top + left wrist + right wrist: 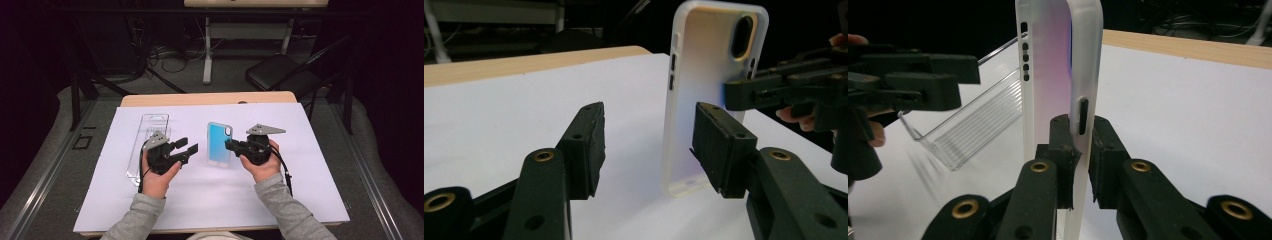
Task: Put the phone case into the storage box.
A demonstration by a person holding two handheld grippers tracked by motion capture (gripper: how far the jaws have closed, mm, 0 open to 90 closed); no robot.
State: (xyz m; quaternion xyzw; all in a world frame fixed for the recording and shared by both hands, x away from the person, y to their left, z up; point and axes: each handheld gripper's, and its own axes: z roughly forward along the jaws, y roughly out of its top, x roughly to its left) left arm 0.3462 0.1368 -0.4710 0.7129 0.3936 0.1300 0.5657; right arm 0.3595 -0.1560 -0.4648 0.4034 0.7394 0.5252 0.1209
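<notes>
I hold the phone case (219, 143) as the landmark for all positions. It is a translucent, frosted case with a blue inner face, and it stands near the middle of the white sheet (210, 195) that covers the surface (200, 99).

The right gripper (231, 145) sits just right of the case. In the right gripper view its fingers (1062, 150) are closed on one side wall of the case (1083, 75), one finger inside the shell and one outside, next to the button slot.

The left gripper (188, 146) sits left of the case, near it but apart. In the left gripper view its fingers (584, 145) stand apart with nothing pressed between them; the case (709, 75) rises beyond the far finger, and I cannot tell whether that finger touches it.

A clear plastic package tray (150, 142) lies flat on the sheet farther left of the case, beyond the left gripper. In the right gripper view the tray (968, 125) shows behind the case.
</notes>
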